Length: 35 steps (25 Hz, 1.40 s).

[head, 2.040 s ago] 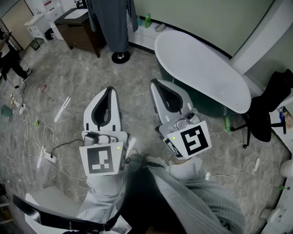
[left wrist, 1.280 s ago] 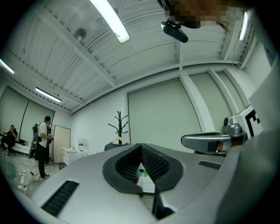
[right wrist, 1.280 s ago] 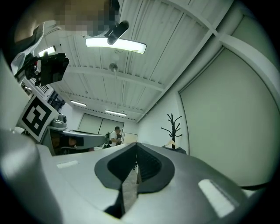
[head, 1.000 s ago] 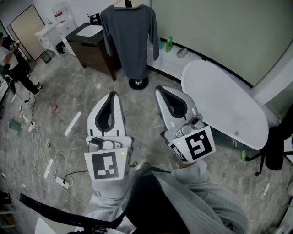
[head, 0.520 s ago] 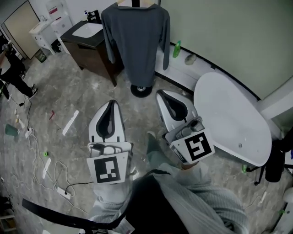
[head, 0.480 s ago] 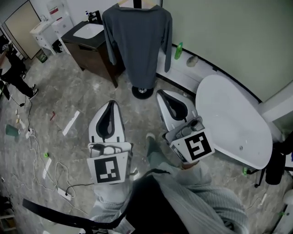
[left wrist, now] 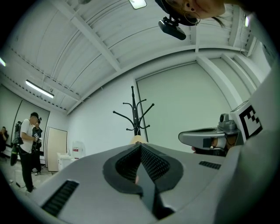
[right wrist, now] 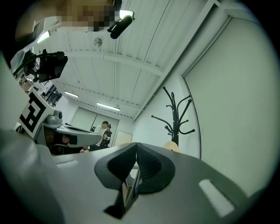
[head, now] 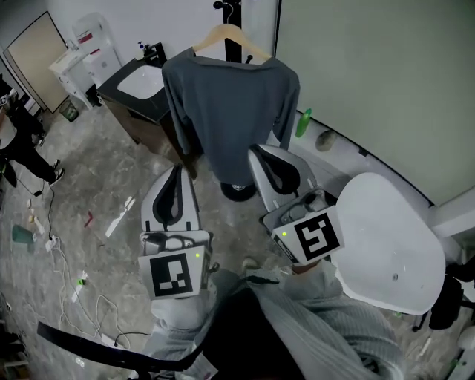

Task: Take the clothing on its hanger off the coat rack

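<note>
A dark grey long-sleeved shirt (head: 230, 111) hangs on a wooden hanger (head: 223, 35) from a black coat rack (head: 234, 15); the rack's round base (head: 236, 191) shows under the hem. My left gripper (head: 177, 172) is shut and empty, below and left of the shirt. My right gripper (head: 257, 151) is shut and empty too, its tip in front of the shirt's lower right edge. The left gripper view shows the rack's hooks (left wrist: 134, 109) and the hanger's top (left wrist: 138, 139) just over the shut jaws. In the right gripper view, the rack (right wrist: 176, 111) and hanger (right wrist: 173, 146) rise beyond the shut jaws.
A dark cabinet with a white basin (head: 141, 83) stands left of the rack. A white oval table (head: 393, 241) is at the right, with a green bottle (head: 303, 123) by the wall. Cables (head: 82, 286) lie on the floor at left, near a person (head: 18, 137).
The rack and shirt have come closer and lower in the head view, and the hanger now shows. Both grippers stay shut and now reach the shirt's lower part.
</note>
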### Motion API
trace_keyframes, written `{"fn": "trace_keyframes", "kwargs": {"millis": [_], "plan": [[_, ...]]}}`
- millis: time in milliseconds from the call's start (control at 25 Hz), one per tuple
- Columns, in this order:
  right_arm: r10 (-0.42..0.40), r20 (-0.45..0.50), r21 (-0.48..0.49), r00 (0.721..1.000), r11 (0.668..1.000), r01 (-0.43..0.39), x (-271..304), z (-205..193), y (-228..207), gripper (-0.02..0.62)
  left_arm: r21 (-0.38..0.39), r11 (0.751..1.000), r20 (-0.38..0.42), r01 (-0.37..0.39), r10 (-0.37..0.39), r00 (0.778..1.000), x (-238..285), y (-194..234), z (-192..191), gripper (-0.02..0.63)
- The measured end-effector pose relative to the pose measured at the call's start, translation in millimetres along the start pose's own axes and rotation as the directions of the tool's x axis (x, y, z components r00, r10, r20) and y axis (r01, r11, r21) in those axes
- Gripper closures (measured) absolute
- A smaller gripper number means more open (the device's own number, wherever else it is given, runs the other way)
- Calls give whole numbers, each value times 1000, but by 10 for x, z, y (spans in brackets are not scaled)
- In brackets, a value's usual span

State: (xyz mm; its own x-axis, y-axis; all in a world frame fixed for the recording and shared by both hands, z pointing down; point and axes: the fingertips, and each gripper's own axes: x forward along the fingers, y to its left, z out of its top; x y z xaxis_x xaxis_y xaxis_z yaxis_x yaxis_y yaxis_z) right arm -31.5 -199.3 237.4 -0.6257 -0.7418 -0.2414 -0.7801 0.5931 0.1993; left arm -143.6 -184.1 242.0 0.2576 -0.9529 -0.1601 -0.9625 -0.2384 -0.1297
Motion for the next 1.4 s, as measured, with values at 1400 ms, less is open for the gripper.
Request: {"fn": "trace_keyframes", "kwargs": {"millis": [1400], "plan": [[-487, -130, -334, 863, 841, 425, 2628, -1055, -2540, 503, 218, 935, 64, 281, -301, 952, 4073, 957, -564, 573]]}}
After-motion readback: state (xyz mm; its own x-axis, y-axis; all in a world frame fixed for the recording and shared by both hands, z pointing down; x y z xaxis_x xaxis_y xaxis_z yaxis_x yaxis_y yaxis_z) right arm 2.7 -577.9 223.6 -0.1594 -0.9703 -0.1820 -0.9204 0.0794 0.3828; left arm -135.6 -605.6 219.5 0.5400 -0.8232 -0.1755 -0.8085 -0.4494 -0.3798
